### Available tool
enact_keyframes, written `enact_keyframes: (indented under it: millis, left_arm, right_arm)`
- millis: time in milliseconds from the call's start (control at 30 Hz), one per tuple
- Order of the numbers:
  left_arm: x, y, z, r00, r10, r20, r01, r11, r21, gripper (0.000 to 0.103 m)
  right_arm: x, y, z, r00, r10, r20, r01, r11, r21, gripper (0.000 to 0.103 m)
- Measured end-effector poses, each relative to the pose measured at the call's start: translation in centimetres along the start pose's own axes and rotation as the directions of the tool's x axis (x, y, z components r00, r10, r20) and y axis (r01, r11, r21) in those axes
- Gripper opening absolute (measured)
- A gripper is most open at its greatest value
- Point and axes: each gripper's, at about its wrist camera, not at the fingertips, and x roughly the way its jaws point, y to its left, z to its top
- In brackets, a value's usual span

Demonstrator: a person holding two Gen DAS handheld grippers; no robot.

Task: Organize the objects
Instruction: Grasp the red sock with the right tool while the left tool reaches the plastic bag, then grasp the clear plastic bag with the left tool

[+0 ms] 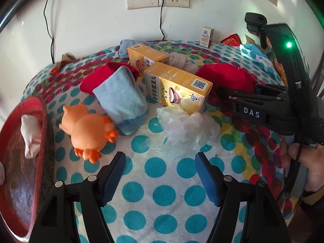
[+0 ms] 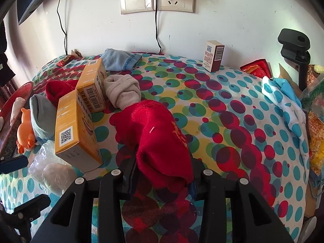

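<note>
The right gripper (image 2: pixel 162 174) pinches a red sock (image 2: pixel 160 133) mid-table; the left gripper (image 1: pixel 160 174) is spread, empty. Only a white sock (image 1: pixel 30 137) lies in the tray (image 1: pixel 20 192) at the left edge; most remains.

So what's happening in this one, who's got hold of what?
A person is tidying a cluttered polka-dot blanket with a handheld gripper in each hand. The right gripper is clamped on a red sock. The left gripper hangs open and empty just short of a crumpled plastic bag. An orange toy, a blue sock and two yellow boxes lie loose; a red tray holds one white sock.
</note>
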Motion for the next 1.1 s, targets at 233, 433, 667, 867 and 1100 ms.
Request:
enact_keyframes:
  millis: [233, 433, 667, 867, 1100]
  left_arm:
    - [-1.9, -0.7, 1.6, 0.997, -0.072, 0.025, 0.072, 0.997, 0.005, 0.073]
    - [-0.3, -2.2, 3.8, 0.997, -0.066, -0.032, 0.071, 0.979, 0.19, 0.075]
    - [3.4, -3.1, 3.9, 0.988, -0.066, -0.137, 0.099, 0.964, 0.248, 0.075]
    - [3.3, -2.8, 3.0, 0.99, -0.114, -0.089, 0.131, 0.964, 0.23, 0.075]
    - [2.6, -3.4, 2.6, 0.993, -0.093, -0.068, 0.108, 0.963, 0.247, 0.032]
  right_arm:
    - [0.0, 0.0, 0.0, 1.0, 0.008, 0.0, -0.008, 1.0, 0.007, 0.038]
    - [0.0, -0.1, -0.1, 1.0, 0.018, 0.001, -0.018, 1.0, 0.013, 0.038]
    - [0.0, -0.1, -0.2, 1.0, 0.021, 0.002, -0.021, 1.0, 0.015, 0.038]
    - [0.0, 0.0, -0.2, 1.0, 0.023, 0.002, -0.023, 1.0, 0.017, 0.038]
    - [0.0, 0.0, -0.1, 1.0, 0.022, 0.001, -0.022, 1.0, 0.016, 0.038]
